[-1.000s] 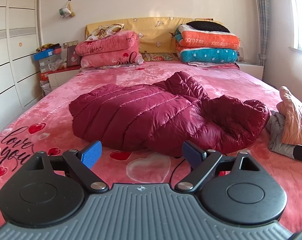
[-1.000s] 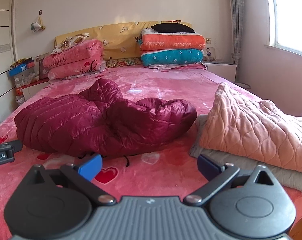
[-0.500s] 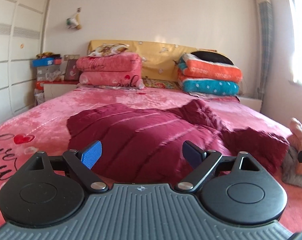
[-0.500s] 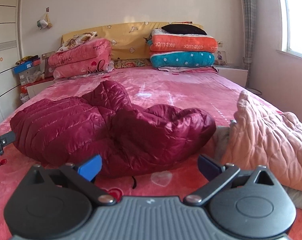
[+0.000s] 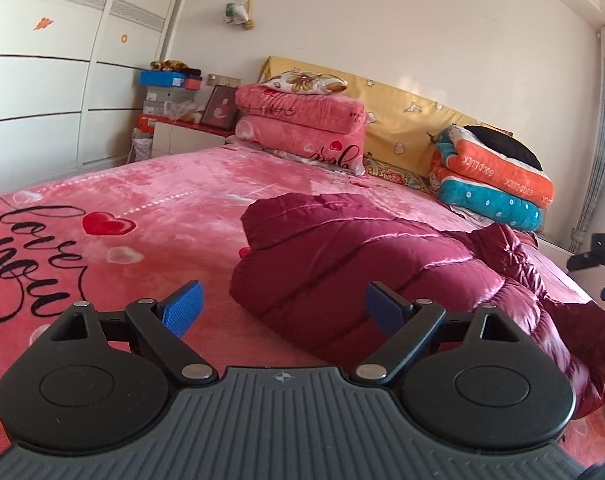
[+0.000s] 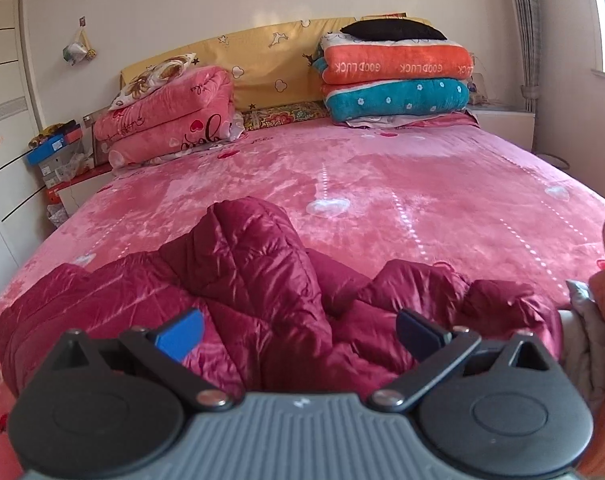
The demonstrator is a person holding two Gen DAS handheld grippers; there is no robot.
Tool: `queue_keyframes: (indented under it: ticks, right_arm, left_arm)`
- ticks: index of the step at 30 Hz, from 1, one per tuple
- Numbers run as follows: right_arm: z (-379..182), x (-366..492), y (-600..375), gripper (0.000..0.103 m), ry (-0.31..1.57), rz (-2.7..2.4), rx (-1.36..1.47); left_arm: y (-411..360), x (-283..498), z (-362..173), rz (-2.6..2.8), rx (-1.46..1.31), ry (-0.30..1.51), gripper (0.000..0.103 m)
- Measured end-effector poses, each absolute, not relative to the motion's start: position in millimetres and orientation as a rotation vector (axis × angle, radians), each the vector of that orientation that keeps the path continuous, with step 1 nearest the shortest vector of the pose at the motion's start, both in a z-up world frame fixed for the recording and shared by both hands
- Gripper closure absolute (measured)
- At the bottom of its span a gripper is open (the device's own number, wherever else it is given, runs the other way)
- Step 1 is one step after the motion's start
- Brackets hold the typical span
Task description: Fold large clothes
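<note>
A dark red puffer jacket [image 5: 374, 264] lies crumpled on the near half of the bed [image 5: 174, 200], on a pink blanket printed with hearts. Its flatter, quilted part is to the left, and a bunched part, perhaps a sleeve or hood, rises at the middle and right [image 6: 262, 248]. Both grippers hover low at the near edge of it.

The left gripper [image 5: 280, 312] has its jaws spread wide and empty, aimed at the jacket's near left corner. The right gripper [image 6: 298, 334] is also spread wide and holds nothing, sitting just over the bunched middle and right part. At the far right edge of the right view lies a pile of other clothes, peach over grey [image 6: 598, 320], just beside the jacket.

The step in hand looks like the first grasp, with nothing folded yet. To do it well, each gripper should take a firm outer edge such as a hem, a shoulder or a cuff, not a puffed panel, since the shiny padded fabric will likely slip and spring back. Pinch through both layers at the seam. Then lift and pull the two corners apart to spread the jacket flat before any fold. Keep the right side clear of the neighbouring pile so it is not dragged along.
</note>
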State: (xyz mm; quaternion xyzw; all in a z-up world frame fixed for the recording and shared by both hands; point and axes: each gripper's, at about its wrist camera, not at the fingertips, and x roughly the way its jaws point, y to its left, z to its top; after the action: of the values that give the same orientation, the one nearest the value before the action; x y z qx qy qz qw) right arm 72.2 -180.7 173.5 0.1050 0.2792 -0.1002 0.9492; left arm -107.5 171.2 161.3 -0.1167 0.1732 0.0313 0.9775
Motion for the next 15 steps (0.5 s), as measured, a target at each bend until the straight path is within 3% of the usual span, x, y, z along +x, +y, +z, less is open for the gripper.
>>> queue_keyframes:
  ticks: [15]
  right_arm:
    - [129.4,148.9,-210.6,0.001,0.681,-0.162,0.497]
  left_arm:
    - [179.5,-96.1,148.1,0.028,-0.314,0.409,0.000]
